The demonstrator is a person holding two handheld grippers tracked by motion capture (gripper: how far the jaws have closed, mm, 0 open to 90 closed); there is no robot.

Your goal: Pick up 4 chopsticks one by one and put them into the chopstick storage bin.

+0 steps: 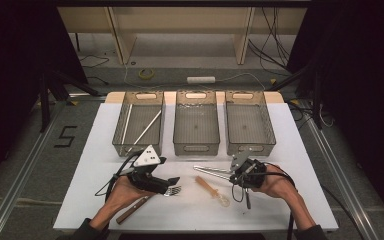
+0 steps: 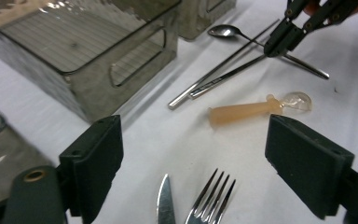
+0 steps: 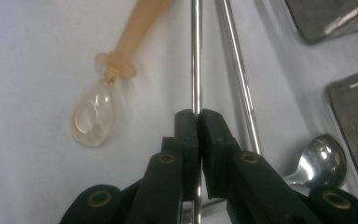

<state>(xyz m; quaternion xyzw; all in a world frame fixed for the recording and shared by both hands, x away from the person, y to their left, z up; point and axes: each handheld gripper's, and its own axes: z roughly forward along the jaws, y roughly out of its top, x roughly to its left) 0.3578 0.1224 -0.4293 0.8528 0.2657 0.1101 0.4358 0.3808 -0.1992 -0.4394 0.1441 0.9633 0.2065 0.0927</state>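
Note:
My right gripper (image 3: 198,114) is shut on a thin metal chopstick (image 3: 196,56) that lies on the white table. A second metal chopstick (image 3: 235,70) runs beside it, and a metal spoon (image 3: 319,158) lies to the right. In the high view my right gripper (image 1: 234,175) sits at the table's front right, with the chopsticks (image 1: 210,170) pointing left. My left gripper (image 2: 196,144) stands open above a fork (image 2: 212,196) and a knife tip (image 2: 165,205), with nothing between its pads. A clear spoon with an orange handle (image 1: 212,189) lies between the two grippers.
Three clear bins stand in a row at the back: the left bin (image 1: 120,145) holds white chopsticks (image 1: 145,129), beside the middle bin (image 1: 196,149) and the right bin (image 1: 251,148). The knife's wooden handle (image 1: 132,210) points toward the table's front edge.

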